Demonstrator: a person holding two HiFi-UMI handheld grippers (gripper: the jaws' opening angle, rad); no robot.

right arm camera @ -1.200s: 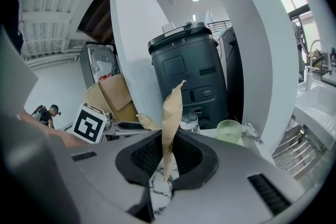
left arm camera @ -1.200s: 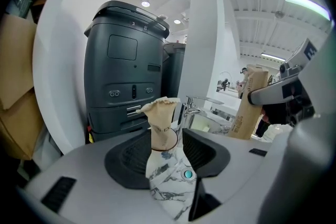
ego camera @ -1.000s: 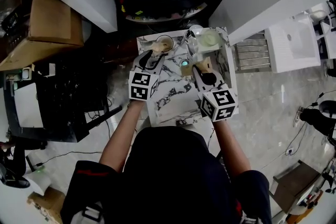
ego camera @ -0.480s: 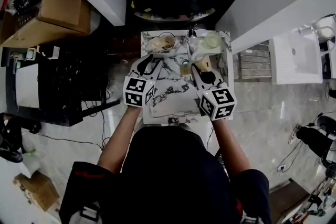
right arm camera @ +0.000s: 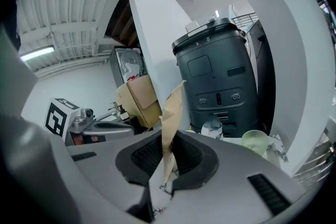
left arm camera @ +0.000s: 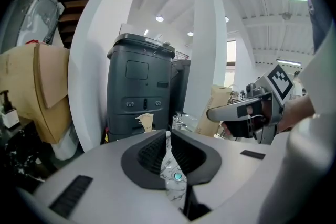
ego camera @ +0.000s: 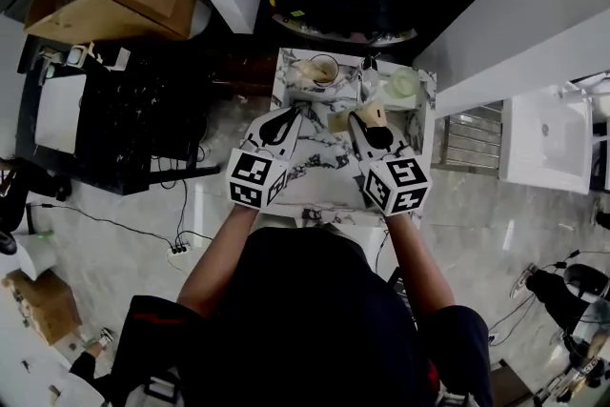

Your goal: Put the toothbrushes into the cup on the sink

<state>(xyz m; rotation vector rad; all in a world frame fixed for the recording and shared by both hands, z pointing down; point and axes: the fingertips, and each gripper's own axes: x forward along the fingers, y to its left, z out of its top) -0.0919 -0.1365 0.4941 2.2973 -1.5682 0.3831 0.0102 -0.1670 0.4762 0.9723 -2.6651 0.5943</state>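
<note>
Small marble sink top [ego camera: 319,157], white panels on both sides, one dark bin [left arm camera: 139,86] behind it, cables and cardboard on the floor to the left.

Count: two grippers, two wrapped toothbrushes, one brown cup [ego camera: 323,70], one pale green glass [ego camera: 405,83].

- Left gripper [ego camera: 284,115]: jaws have just been closing and are now pressed nearly together, with nothing pinched (only marble shows through the slit).
- Right gripper [ego camera: 358,115]: pinching a wrapped toothbrush [right arm camera: 172,113] that stands upright between the pads, short of the cup.
- Second wrapped toothbrush [left arm camera: 144,122]: stands up at the cup's left rim. Whether it sits fully inside, cannot tell.

Room: cup and glass crowd the back edge. Bare marble lies between the two grippers and towards the front edge.

Change: a second ago the left gripper's wide-spread tips were at the cup. It has since pulled back towards the person. The right gripper has hardly shifted.
</note>
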